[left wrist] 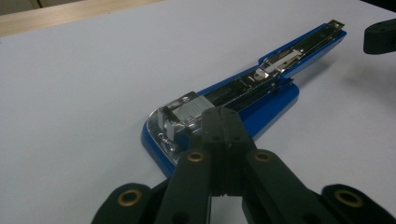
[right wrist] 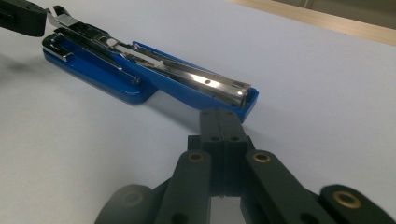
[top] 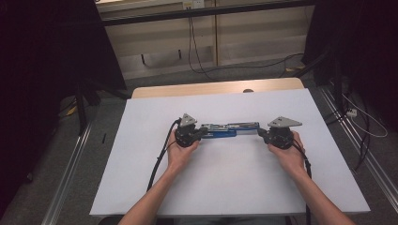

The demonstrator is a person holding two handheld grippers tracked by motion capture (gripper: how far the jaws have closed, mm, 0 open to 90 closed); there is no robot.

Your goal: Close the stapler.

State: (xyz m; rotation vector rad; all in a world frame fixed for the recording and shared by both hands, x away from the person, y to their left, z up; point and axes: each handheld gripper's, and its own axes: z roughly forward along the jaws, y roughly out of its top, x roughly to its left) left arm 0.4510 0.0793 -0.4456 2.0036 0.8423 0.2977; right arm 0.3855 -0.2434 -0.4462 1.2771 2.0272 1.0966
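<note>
A blue stapler (top: 230,129) lies swung open flat across the middle of the white table top (top: 225,183), its metal magazine facing up. My left gripper (top: 202,132) is at its left end, and in the left gripper view its jaws (left wrist: 222,116) are shut together with nothing between them, tips against the stapler's (left wrist: 271,93) hinge end. My right gripper (top: 261,132) is at the other end. Its jaws (right wrist: 223,119) are shut too, empty, tips right at the blue tip of the stapler's (right wrist: 159,79) opened arm. Each gripper shows as a black block in the other's view: the right gripper (left wrist: 380,35), the left gripper (right wrist: 21,16).
Both forearms come in from the table's near edge. A bare wooden strip (top: 211,88) runs along the far edge. Cables (top: 197,51) lie on the floor behind, and dark curtains (top: 42,70) hang at both sides.
</note>
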